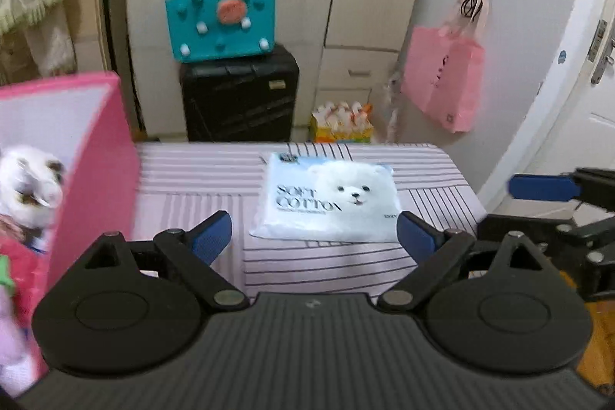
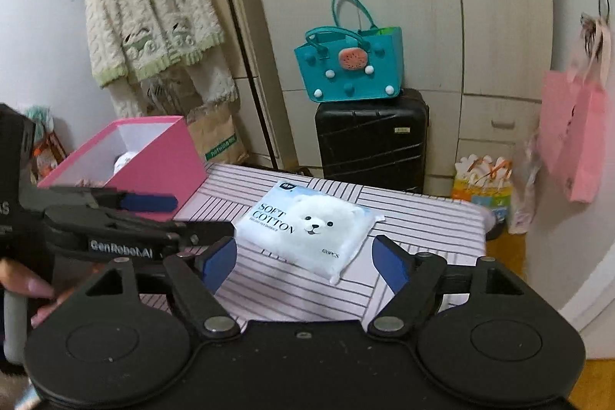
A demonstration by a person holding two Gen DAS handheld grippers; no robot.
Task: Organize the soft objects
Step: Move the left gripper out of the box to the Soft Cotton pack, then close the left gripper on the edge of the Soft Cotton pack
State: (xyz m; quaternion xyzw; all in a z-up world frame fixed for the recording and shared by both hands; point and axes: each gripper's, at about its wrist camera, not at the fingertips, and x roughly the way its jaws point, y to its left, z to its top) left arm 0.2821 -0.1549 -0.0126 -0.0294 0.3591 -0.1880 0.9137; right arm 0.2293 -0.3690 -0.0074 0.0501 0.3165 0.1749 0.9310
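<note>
Glossy white plastic cotton-pad pack (image 2: pixel 307 231), pillowy, bear print, flat mid-table on the striped lilac tablecloth (image 1: pixel 200 179). Rigid pink box (image 2: pixel 153 156) at the table's left end, plush toy (image 1: pixel 27 187) inside. Left gripper (image 1: pixel 314 237) and right gripper (image 2: pixel 303 262) both tilt down toward the pack, blue pads spread wide, nothing pinched, not touching it.

1. Both views are evenly lit by soft indoor light; no lamp or window shows.
2. Shadows are faint, just a thin one under the cotton pack (image 1: pixel 326 198).
3. The left wrist view is motion-blurred, worst at the pink box (image 1: pixel 88 156) and teal bag (image 1: pixel 223 22).
4. The right wrist view is sharper; pack lettering reads clearly.
5. Fisheye bends the wardrobe (image 2: pixel 403 6) and door (image 1: pixel 592 95); dark vignette fills the right view's upper corners.
</note>
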